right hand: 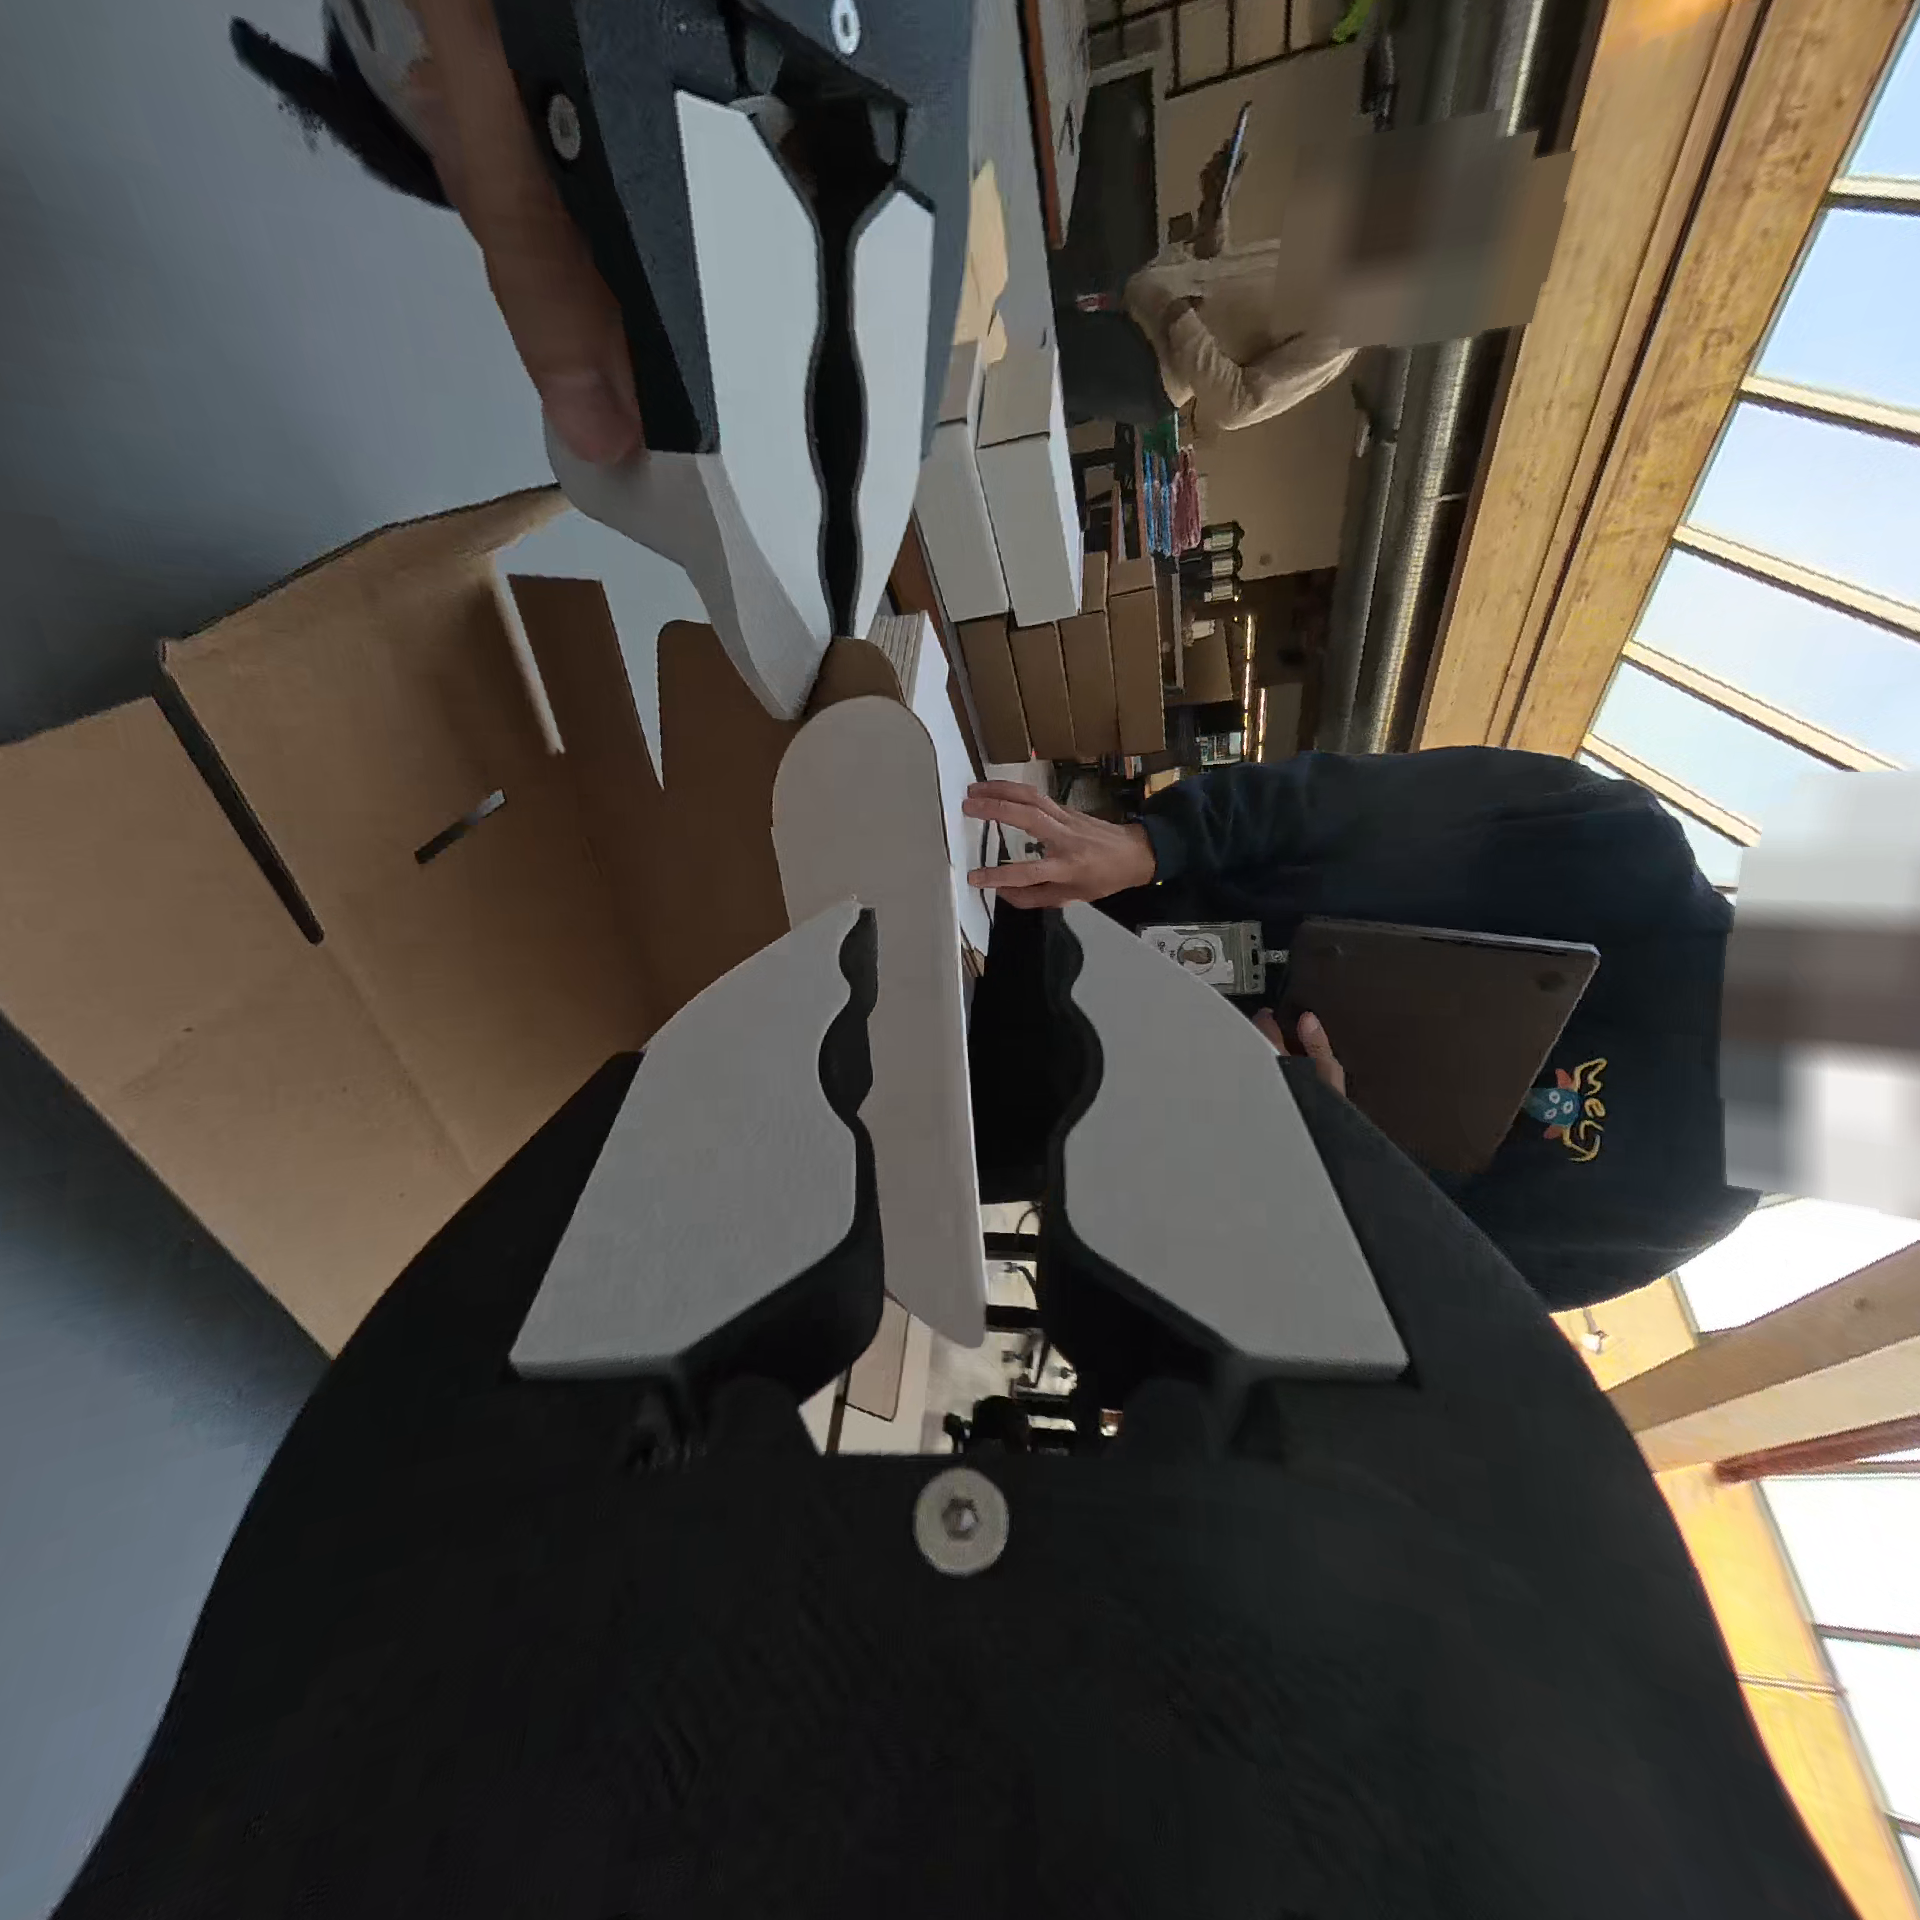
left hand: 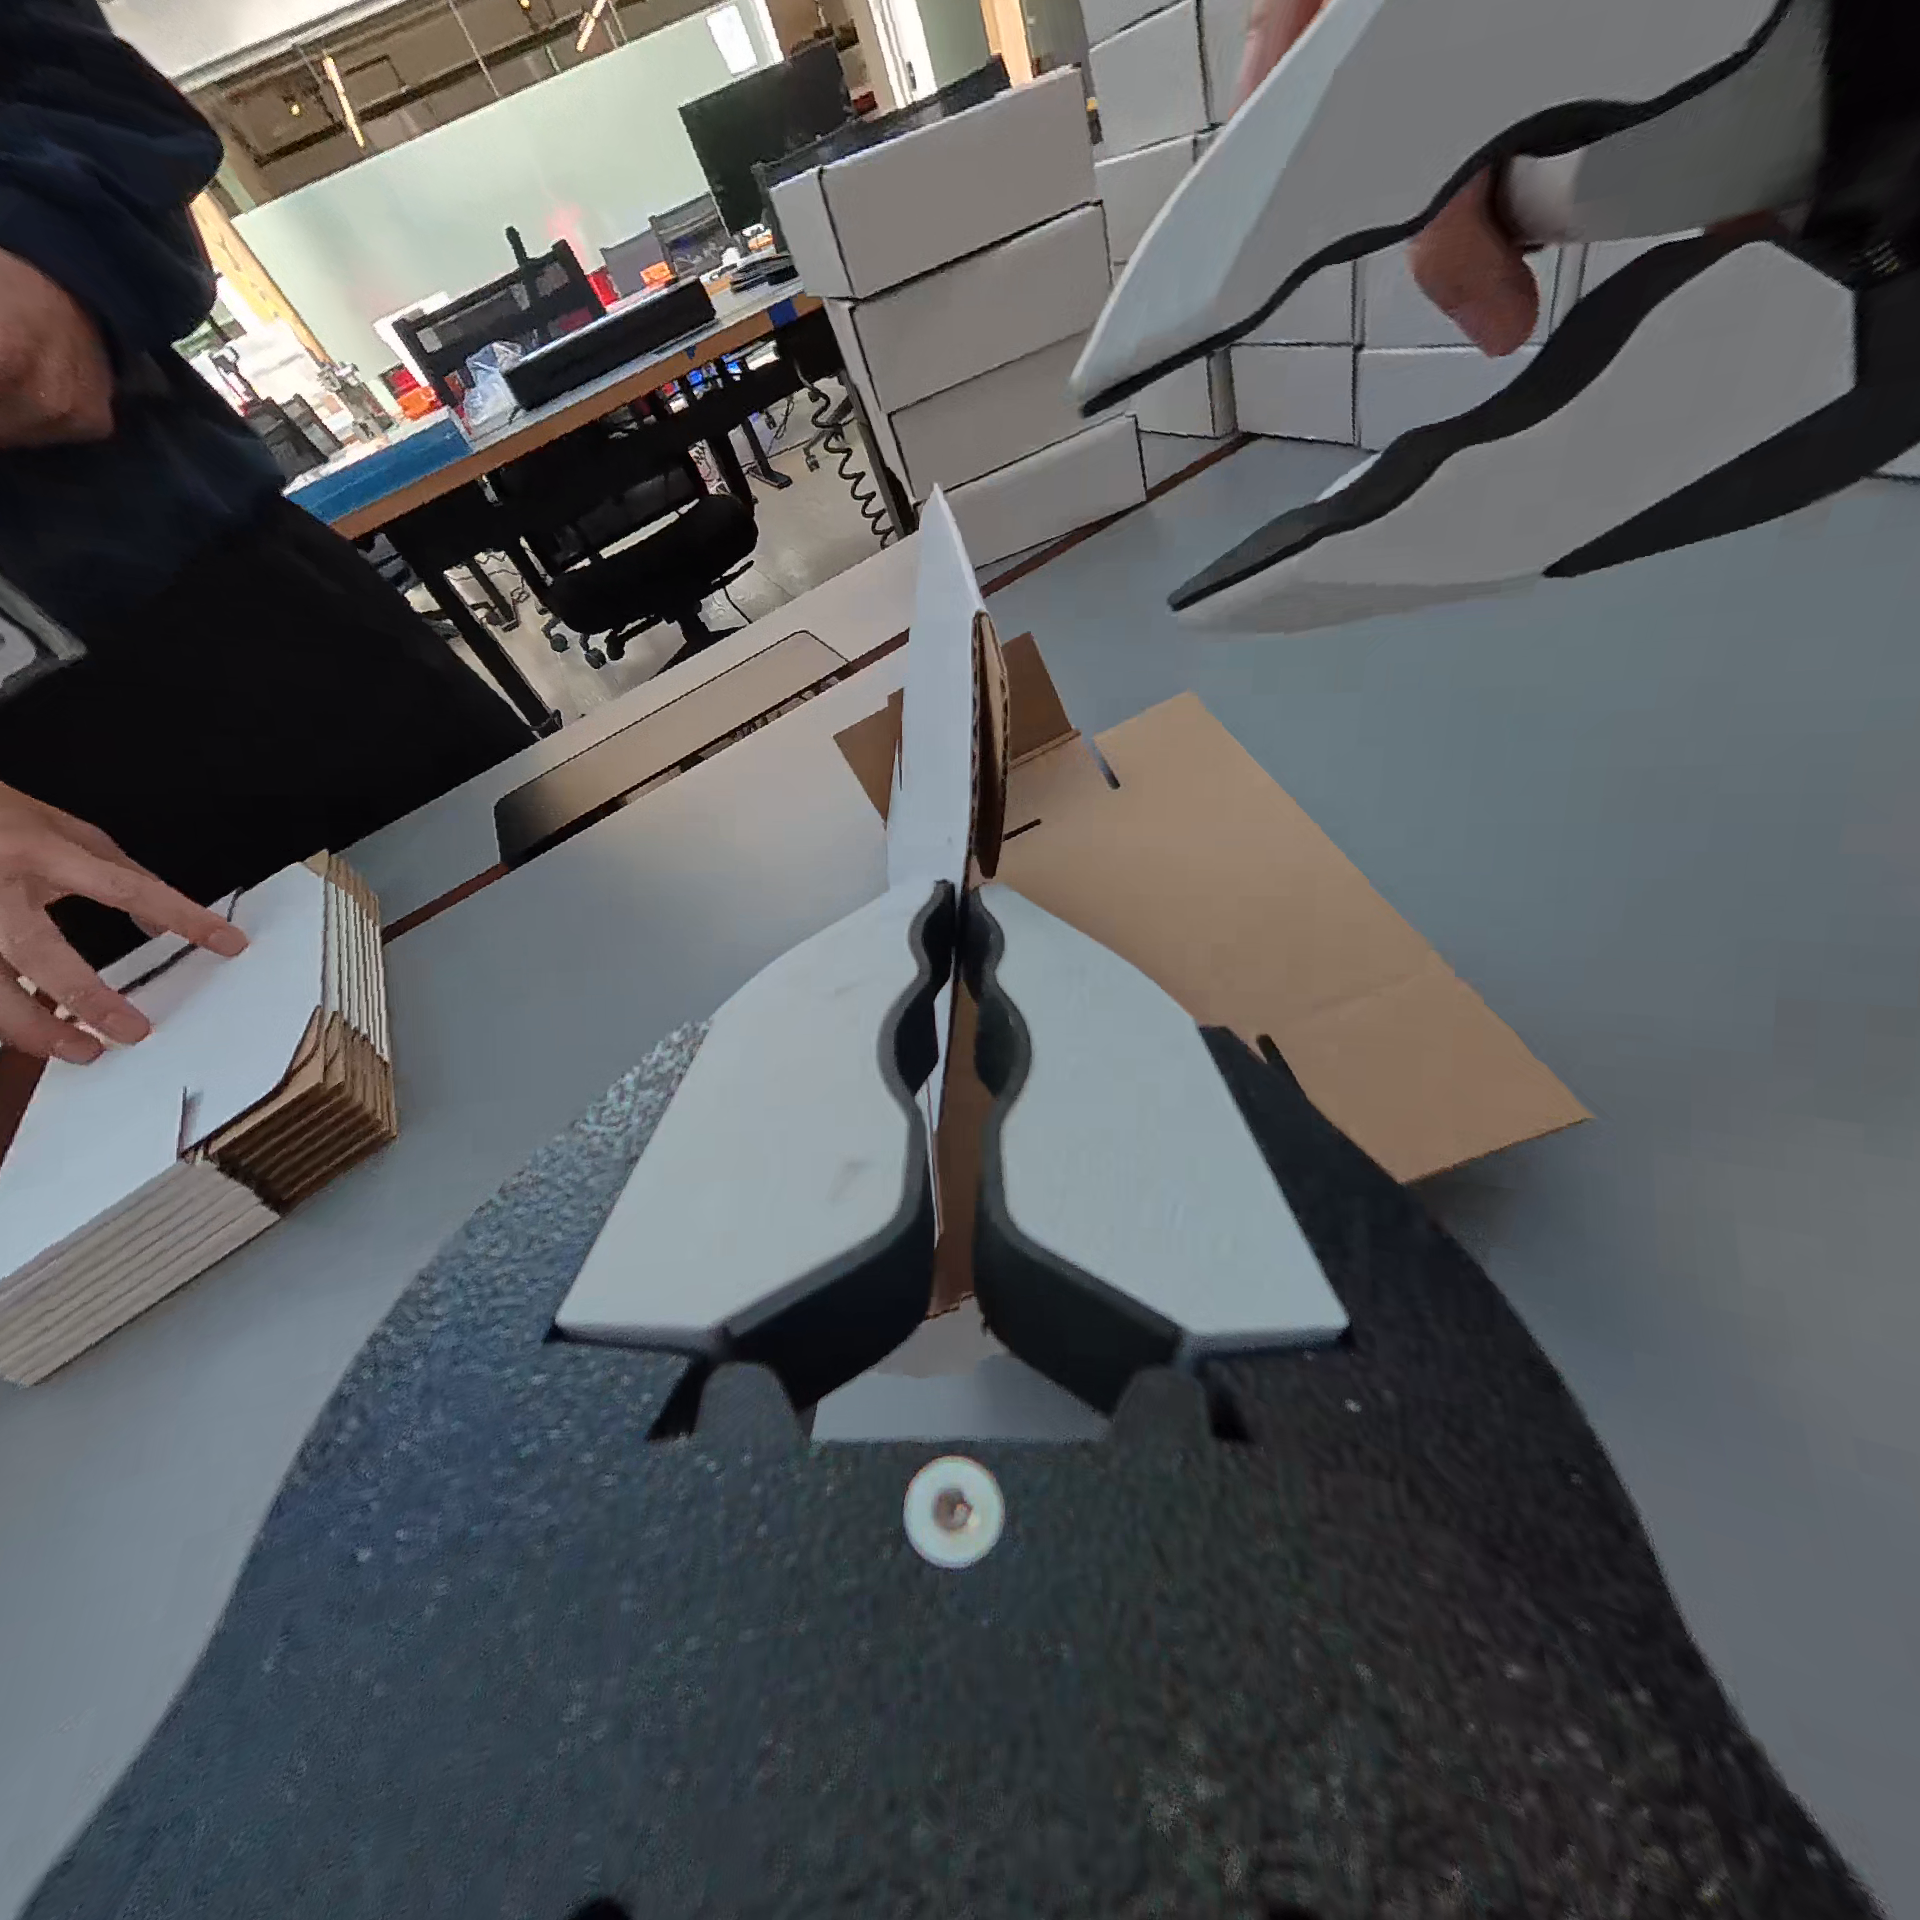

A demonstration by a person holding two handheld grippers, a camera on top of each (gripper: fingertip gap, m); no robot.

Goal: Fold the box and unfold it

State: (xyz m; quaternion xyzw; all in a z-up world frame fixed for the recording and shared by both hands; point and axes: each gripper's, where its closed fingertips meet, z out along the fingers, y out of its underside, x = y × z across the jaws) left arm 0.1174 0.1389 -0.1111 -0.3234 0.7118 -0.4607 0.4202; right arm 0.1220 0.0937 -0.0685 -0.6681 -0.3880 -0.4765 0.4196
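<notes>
A flat cardboard box [left hand: 1247, 935], brown side up, lies on the grey table [left hand: 1610, 790]. My left gripper [left hand: 954, 904] is shut on one of its flaps [left hand: 935, 707], white outside and brown inside, and holds it upright on edge. My right gripper [left hand: 1132, 499] is open in the air, above and right of that flap. In the right wrist view the box [right hand: 312, 987] is at the left. The rounded white flap [right hand: 862, 810] shows between my right gripper's [right hand: 966, 920] open fingers, nearer the left one and not clamped. The left gripper [right hand: 831, 644] pinches its far end.
A stack of flat box blanks [left hand: 208, 1091] sits at the left with a person's hand [left hand: 104, 956] on it. Folded white boxes [left hand: 966, 312] are piled at the table's far side. A person in a dark hoodie [right hand: 1455, 862] holds a laptop [right hand: 1434, 1029] beside the table.
</notes>
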